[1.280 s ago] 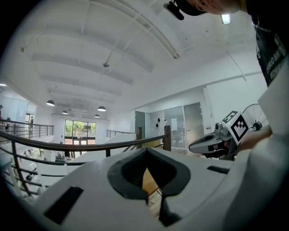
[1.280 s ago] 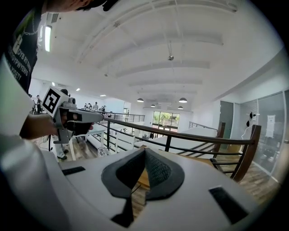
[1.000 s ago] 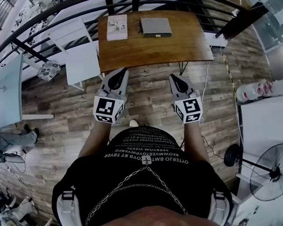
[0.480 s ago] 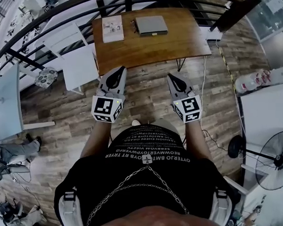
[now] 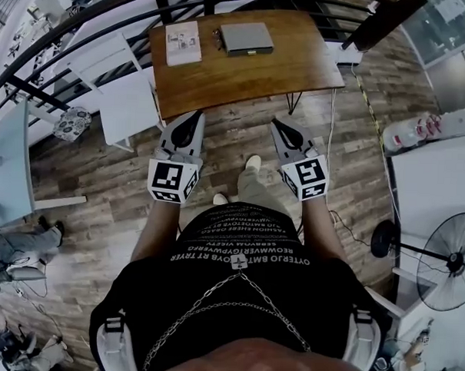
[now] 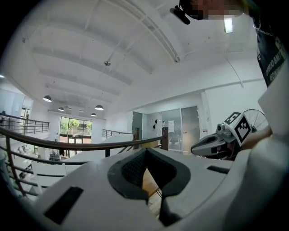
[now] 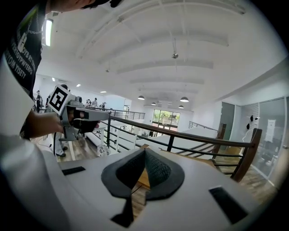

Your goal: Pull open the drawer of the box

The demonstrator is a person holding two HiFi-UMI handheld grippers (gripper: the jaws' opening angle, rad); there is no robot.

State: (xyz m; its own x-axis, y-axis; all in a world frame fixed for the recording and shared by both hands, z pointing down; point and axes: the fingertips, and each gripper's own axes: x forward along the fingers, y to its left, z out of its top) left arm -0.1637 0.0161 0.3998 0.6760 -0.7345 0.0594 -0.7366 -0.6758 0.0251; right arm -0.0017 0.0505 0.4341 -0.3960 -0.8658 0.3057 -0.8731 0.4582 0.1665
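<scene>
The flat grey box [image 5: 246,38] at the table's [image 5: 252,80] far edge looks rigid but light, likely to skid, so pinch its near drawer front and brace it; the left gripper [image 5: 195,116] and right gripper [image 5: 275,123] hang short of the table, jaws together, empty.

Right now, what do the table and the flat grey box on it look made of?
Table: wood or wood veneer, warm brown with visible grain and a slight sheen. Its thin dark legs look like metal. Grey box: smooth matte grey with sharp flat edges. It could be metal or plastic, I cannot tell which.
</scene>
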